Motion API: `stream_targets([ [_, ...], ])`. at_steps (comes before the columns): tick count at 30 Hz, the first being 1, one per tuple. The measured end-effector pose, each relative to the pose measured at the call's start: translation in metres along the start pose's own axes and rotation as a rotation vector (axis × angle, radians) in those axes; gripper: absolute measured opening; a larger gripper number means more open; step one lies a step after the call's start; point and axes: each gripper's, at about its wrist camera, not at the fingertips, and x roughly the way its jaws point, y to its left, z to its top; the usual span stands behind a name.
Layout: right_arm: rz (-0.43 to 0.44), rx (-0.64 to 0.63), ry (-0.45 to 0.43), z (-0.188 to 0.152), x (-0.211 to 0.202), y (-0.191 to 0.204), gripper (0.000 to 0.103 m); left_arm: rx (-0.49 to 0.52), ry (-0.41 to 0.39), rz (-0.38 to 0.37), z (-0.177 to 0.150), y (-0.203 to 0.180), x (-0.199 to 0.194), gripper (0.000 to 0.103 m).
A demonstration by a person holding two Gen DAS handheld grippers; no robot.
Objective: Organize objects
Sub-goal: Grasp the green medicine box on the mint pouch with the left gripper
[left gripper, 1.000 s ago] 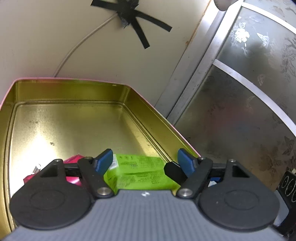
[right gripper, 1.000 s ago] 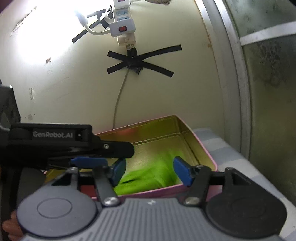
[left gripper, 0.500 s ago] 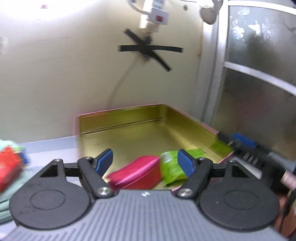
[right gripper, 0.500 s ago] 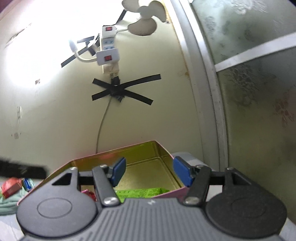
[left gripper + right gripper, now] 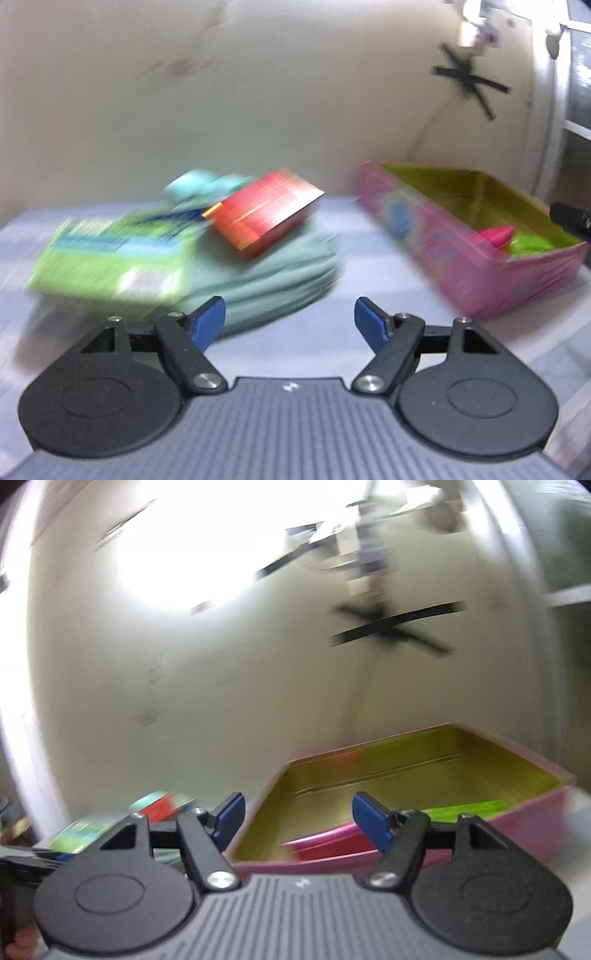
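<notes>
The left gripper (image 5: 290,323) is empty, jaws wide apart, aimed at the next pick. The red box (image 5: 264,212) sits ahead, just left of the jaws (on a cloth (image 5: 273,266)). The tin (image 5: 476,236) is off right. The right gripper (image 5: 297,816) gapes too, empty, facing the tin. Next: reach forward, close on the box.

A pale table (image 5: 288,343) with faint stripes carries the things; toward its left side lies a folded teal cloth (image 5: 280,266), blurred; toward the right side, by the wall and well apart from the cloth, stands an open pink tin (image 5: 461,254) with a gold inside (image 5: 406,775); bare table surface runs between the two.
</notes>
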Motion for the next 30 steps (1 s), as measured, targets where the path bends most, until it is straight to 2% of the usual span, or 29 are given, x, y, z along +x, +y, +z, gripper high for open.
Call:
stream_targets([
  [3,0.11,-0.016,0.101,-0.009,0.024,0.039,0.067,-0.063,0.027,0.025,-0.024,0.046,-0.01,0.078],
  [7,0.22,-0.081,0.206,-0.019,0.055,0.093,0.067,-0.145,0.013,0.104,-0.042,0.098,-0.024,0.079],
  [11,0.336,-0.085,0.296,-0.021,0.086,0.142,0.067,-0.335,-0.027,0.116,-0.03,0.151,-0.027,0.078],
  [15,0.367,-0.041,0.343,-0.022,0.116,0.165,0.067,-0.474,-0.109,0.076,-0.005,0.183,-0.03,0.078],
  [18,0.38,-0.029,0.378,-0.025,0.136,0.172,0.067,-0.538,-0.134,0.037,0.012,0.194,-0.019,0.079],
  [22,0.378,-0.077,0.407,-0.035,0.154,0.183,0.069,-0.539,-0.113,0.005,0.017,0.195,-0.006,0.077],
  [23,0.383,-0.08,0.412,-0.037,0.158,0.185,0.074,-0.536,-0.094,0.0,0.018,0.193,0.0,0.074],
  [24,0.387,-0.081,0.412,-0.039,0.161,0.186,0.075,-0.536,-0.07,-0.012,0.017,0.191,0.007,0.069],
  [25,0.396,-0.083,0.416,-0.04,0.162,0.188,0.074,-0.548,-0.05,-0.049,0.016,0.19,0.014,0.062],
  [26,0.41,-0.085,0.424,-0.041,0.162,0.189,0.064,-0.574,-0.044,-0.097,0.013,0.19,0.017,0.058],
  [27,0.411,-0.088,0.428,-0.041,0.161,0.19,0.064,-0.6,-0.039,-0.123,0.011,0.188,0.017,0.058],
  [30,0.405,-0.119,0.42,-0.042,0.147,0.188,0.064,-0.579,-0.04,-0.124,0.006,0.18,0.011,0.058],
])
